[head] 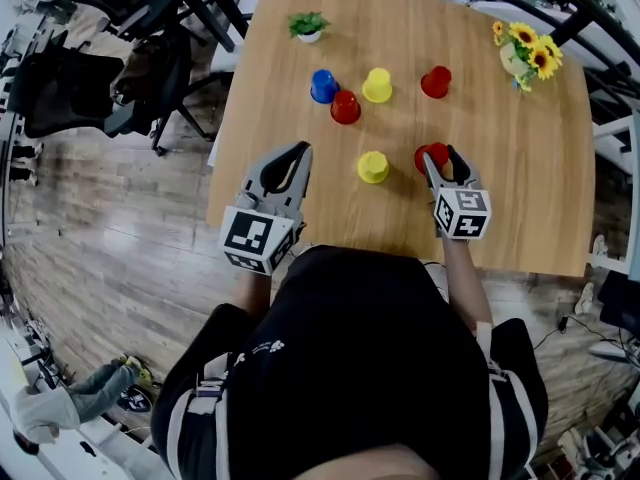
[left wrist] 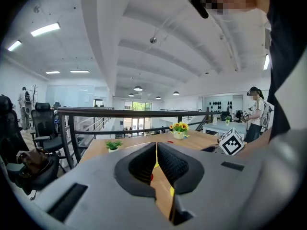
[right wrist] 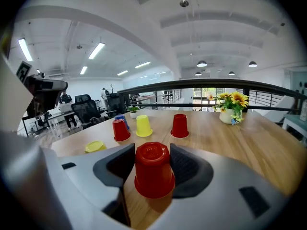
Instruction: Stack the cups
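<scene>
Head view: the left gripper (head: 302, 150) hangs over the near left part of the table (head: 530, 218), apart from every cup. The right gripper (head: 441, 154) sits round the nearest red cup (head: 430, 155). A yellow cup (head: 372, 167) stands just beside it, and four more cups (head: 377, 85) stand farther back.

Left gripper view: its jaws are pressed together with nothing between them.

Right gripper view: the jaws close against both sides of the red cup, which stands upside down on the table. The risk, as I judge it, is that the thin tapered wall crumples or slips out when lifted, and a skewed cup could knock the yellow cup over
</scene>
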### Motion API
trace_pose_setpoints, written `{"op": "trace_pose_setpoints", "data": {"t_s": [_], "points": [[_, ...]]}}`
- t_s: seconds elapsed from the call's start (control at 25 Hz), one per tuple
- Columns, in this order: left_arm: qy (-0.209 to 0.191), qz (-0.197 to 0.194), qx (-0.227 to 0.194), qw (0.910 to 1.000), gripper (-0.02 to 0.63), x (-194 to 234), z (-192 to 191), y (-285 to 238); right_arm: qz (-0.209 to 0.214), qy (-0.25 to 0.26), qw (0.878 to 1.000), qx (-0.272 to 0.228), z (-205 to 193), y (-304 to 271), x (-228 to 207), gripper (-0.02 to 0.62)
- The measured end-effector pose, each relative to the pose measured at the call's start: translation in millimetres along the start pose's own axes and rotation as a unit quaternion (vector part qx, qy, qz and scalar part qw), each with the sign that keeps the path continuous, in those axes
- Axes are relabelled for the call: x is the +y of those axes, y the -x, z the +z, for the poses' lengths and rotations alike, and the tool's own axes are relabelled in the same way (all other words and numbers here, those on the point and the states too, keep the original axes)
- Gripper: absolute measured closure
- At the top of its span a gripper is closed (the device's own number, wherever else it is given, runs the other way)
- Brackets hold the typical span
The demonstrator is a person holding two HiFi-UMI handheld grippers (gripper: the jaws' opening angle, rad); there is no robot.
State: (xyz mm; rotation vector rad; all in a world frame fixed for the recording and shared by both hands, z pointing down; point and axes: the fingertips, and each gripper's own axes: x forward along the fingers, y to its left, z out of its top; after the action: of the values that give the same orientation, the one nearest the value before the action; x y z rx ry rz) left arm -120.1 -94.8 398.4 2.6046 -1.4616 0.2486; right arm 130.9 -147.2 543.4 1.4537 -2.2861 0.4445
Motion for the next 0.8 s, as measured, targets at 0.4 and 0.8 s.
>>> {"op": "trace_pose_setpoints", "data": {"t_s": [0.4,0.8], "points": [[-0.005,-0.035,0.0,0.9994,0.589,-17,2,-14,0.053,0.013,0.998,0.024,-23,13,53,0.367],[-0.007,-0.043,0.006,0.999,0.589,-20,0,-16,0.063,0.025,0.997,0.03,-29,9,64,0.367]]}}
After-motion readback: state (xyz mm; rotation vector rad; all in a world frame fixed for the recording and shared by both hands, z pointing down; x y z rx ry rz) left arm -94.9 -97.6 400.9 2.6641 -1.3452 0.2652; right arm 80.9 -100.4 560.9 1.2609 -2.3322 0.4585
